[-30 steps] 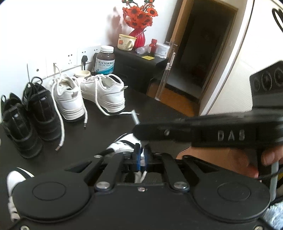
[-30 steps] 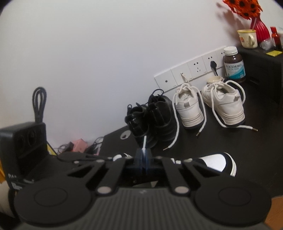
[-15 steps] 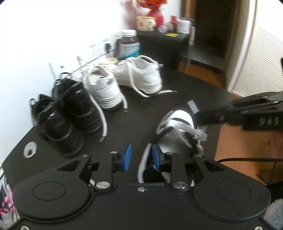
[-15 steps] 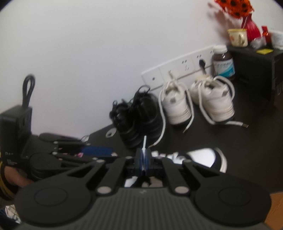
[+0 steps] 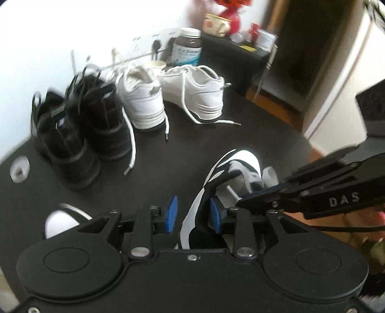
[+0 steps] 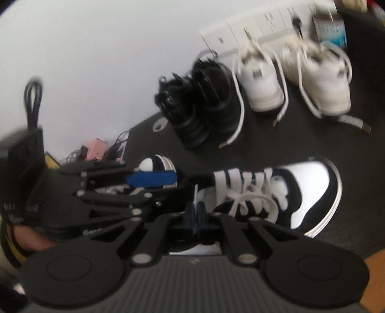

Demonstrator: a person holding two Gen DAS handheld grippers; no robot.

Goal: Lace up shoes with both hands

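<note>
Black tabletop (image 5: 252, 134), dark and matte, serves as the landmark for every item listed.

Black-and-white sneaker (image 6: 300, 192): lies on the tabletop at its near edge, closest to both grippers, toe cap white, flat white laces crossed over the tongue. This is the shoe being laced. A second sneaker of the same colouring (image 6: 156, 163) shows only its toe, further left on the tabletop behind the left gripper.

Left gripper (image 5: 192, 214): blue pads (image 5: 172, 213) parted and opening, poised over the rear of the sneaker. A white stripe of the shoe shows in the gap; the pads do not press on it.

Right gripper (image 6: 196, 211): jaws closed on a thin white lace end (image 6: 195, 192), which stands up from between the pads. In the left wrist view the same gripper reaches in from the right over the sneaker's tongue.

White sneakers, one pair (image 5: 168, 96): at the far side of the tabletop, near the wall, heels toward the cameras, loose laces trailing onto the surface.

Black shoes, one pair (image 5: 79, 130): on the tabletop just left of the white pair, blurred.

Brown bottle with blue label (image 5: 187, 47): behind the white sneakers, at the tabletop's far edge.

Wall socket strip (image 6: 252, 26): on the white wall above the tabletop's far edge, one plug inserted.

Red vase and mug (image 5: 216, 20): on a dark cabinet beyond the tabletop, blurred.
</note>
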